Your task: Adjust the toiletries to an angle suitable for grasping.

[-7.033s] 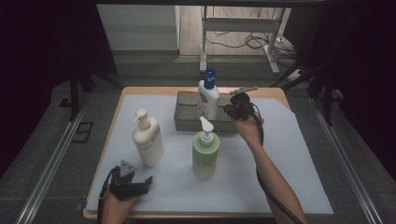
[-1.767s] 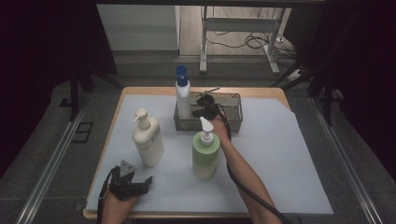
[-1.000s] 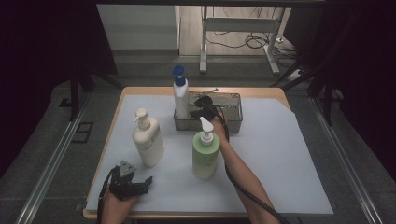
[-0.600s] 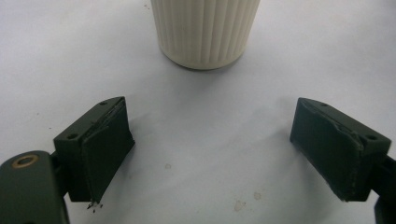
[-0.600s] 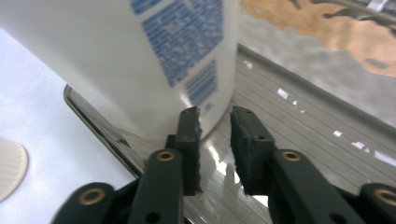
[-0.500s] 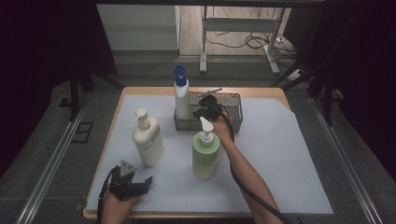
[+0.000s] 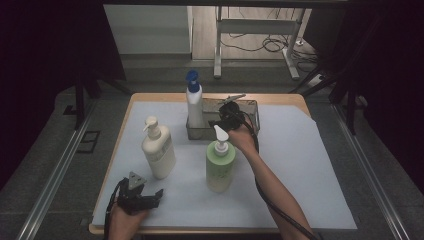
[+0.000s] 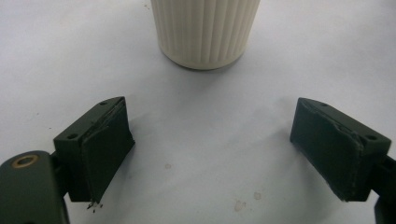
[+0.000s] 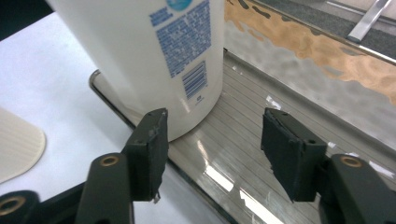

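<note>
The blue-capped bottle [image 7: 193, 102] was seen standing in the metal tray [image 7: 252, 111], released by the open right hand-held gripper [image 9: 212, 154]; the left hand-held gripper [image 8: 212, 144] was held open near the cream bottle [image 8: 205, 30].

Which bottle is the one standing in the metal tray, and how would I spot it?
Look to the far edge of the white-covered table, where a metal tray sits. At the tray's left end stands the white bottle, just beyond the right tongs. Unlike the cream and green bottles nearer the person, it has a blue pump top.
</note>
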